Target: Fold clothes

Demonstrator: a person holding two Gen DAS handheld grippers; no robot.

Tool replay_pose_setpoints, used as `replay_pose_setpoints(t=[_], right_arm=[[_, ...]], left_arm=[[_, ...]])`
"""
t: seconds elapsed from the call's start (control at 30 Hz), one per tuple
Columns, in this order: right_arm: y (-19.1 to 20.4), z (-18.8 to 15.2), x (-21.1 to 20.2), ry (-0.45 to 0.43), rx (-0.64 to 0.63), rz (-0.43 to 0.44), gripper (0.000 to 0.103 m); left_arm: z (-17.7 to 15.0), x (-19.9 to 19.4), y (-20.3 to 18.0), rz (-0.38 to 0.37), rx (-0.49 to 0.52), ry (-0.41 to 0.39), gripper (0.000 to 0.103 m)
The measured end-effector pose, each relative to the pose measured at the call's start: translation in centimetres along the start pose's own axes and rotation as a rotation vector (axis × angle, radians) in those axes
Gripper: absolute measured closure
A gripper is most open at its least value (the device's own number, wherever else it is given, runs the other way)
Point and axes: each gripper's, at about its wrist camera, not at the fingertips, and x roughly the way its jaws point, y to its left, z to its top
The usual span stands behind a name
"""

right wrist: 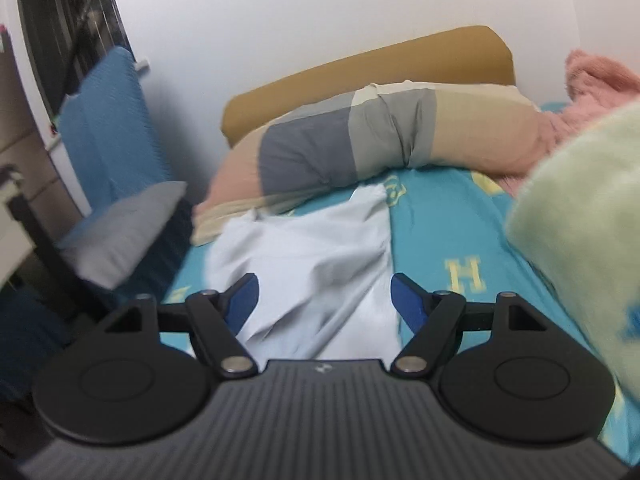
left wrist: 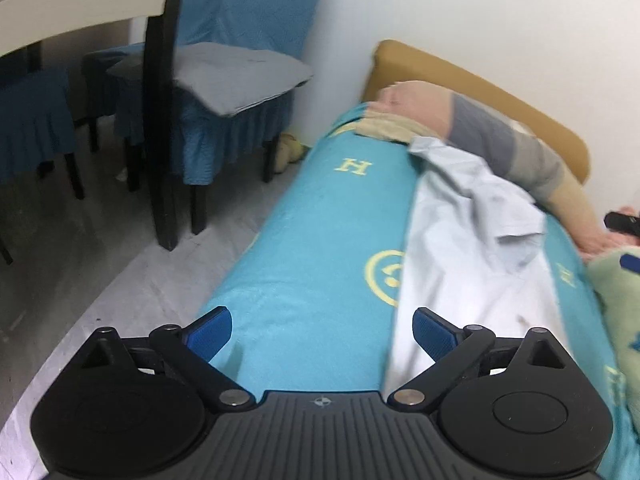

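Observation:
A pale blue-white garment (left wrist: 460,248) lies lengthwise on the teal bed sheet (left wrist: 320,208), flat near me and crumpled at its far end by the striped pillow (left wrist: 500,140). My left gripper (left wrist: 323,332) is open above the bed's near end. Its right pad (left wrist: 434,332) hovers over the garment's edge and its left one over bare sheet. In the right wrist view the garment (right wrist: 312,248) spreads out below and ahead of my right gripper (right wrist: 325,300). That gripper is open, with cloth under the gap and nothing pinched.
A chair with a blue cover and grey cushion (left wrist: 240,76) stands on the floor left of the bed, behind a dark chair frame (left wrist: 160,120). A mustard headboard (right wrist: 360,68) backs the pillow (right wrist: 360,140). A pale green blanket (right wrist: 580,220) and a pink fuzzy one (right wrist: 600,76) crowd the right.

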Motion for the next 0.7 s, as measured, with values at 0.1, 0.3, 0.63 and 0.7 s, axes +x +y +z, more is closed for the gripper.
replay_pose_setpoints(t=[0.1, 0.3, 0.63, 0.7], right_arm=[[0.9, -1.8, -5.5, 0.008, 0.003, 0.038, 0.028], [1.4, -5.8, -14.0, 0.01, -0.003, 0.104, 0.028], [1.1, -7.7, -16.5, 0.021, -0.002, 0.064, 0.028], [1.0, -7.7, -16.1, 0.026, 0.001, 0.058, 0.028]], left_arm=[[0.0, -1.9, 0.1, -0.069, -0.005, 0.028, 0.004], [-0.1, -2.6, 1.9, -0.25, -0.115, 0.289, 0.006], [-1.3, 0.0, 3.8, -0.156, 0.043, 0.693, 0.035], [-1.4, 0.1, 3.8, -0.089, 0.104, 0.713, 0.049]])
